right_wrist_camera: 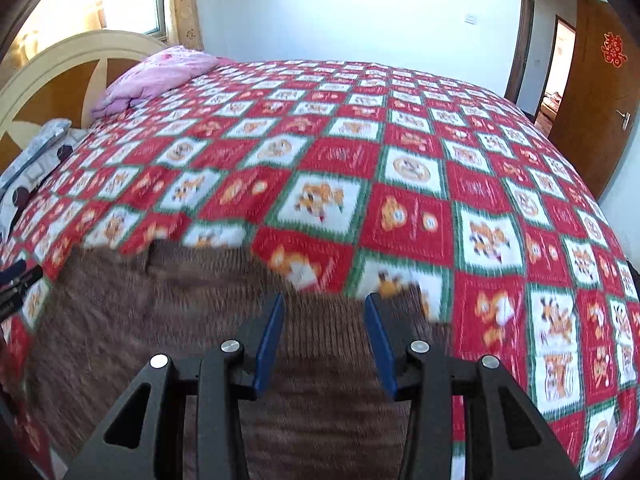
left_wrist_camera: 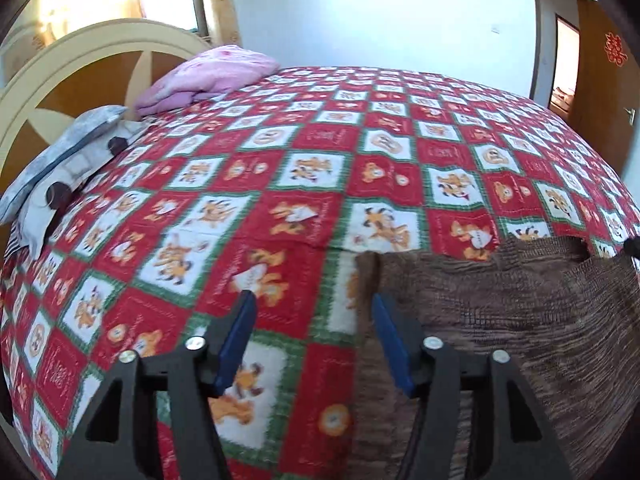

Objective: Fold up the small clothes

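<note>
A brown knitted garment lies flat on the red, white and green patterned bedspread. In the left wrist view my left gripper is open and empty, over the garment's left edge. In the right wrist view the garment fills the lower left, and my right gripper is open and empty above its far right edge. The left gripper shows at the left border of the right wrist view, and a dark bit of the right gripper at the right border of the left wrist view.
A pink folded blanket and grey patterned pillows lie by the cream and wood headboard at the far left. A wooden door stands open at the right. A white wall is behind the bed.
</note>
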Tool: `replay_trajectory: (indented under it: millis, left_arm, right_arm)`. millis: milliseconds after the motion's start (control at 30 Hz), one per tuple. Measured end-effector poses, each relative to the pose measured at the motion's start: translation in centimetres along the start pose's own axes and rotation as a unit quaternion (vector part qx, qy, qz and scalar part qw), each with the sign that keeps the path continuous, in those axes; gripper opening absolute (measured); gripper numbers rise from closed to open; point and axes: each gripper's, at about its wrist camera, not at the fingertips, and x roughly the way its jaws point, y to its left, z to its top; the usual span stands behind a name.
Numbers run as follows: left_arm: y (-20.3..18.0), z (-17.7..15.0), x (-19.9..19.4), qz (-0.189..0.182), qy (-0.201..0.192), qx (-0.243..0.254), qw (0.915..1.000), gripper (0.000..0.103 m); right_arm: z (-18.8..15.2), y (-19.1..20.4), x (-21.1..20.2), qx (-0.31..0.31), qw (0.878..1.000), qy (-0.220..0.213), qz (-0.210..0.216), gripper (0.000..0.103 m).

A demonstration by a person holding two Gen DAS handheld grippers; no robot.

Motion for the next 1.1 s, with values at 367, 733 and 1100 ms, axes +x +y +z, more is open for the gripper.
replay_trajectory:
  millis: [367,733,1100]
  left_arm:
    - [-0.2,-7.7,-4.3,-0.063,0.037,0.013,0.9972,0.064]
    - [-2.3,-12.0,-6.6,-0.151,0.047,0.023,0.9871,0.044]
    - [-2.2,-12.4,-5.8,-0.148,0.036,0.026,0.9881,0.014]
  right_arm:
    - [-10.4,-5.7,-6.6,0.071,0.996,0.031,0.045,0.044]
    - [-15.5,-8.0,-9.3,0.129,0.987,0.029,0.086,0.044]
    - [-16.7,-5.1,-10.9,0.072,0.993,0.001,0.094,0.007]
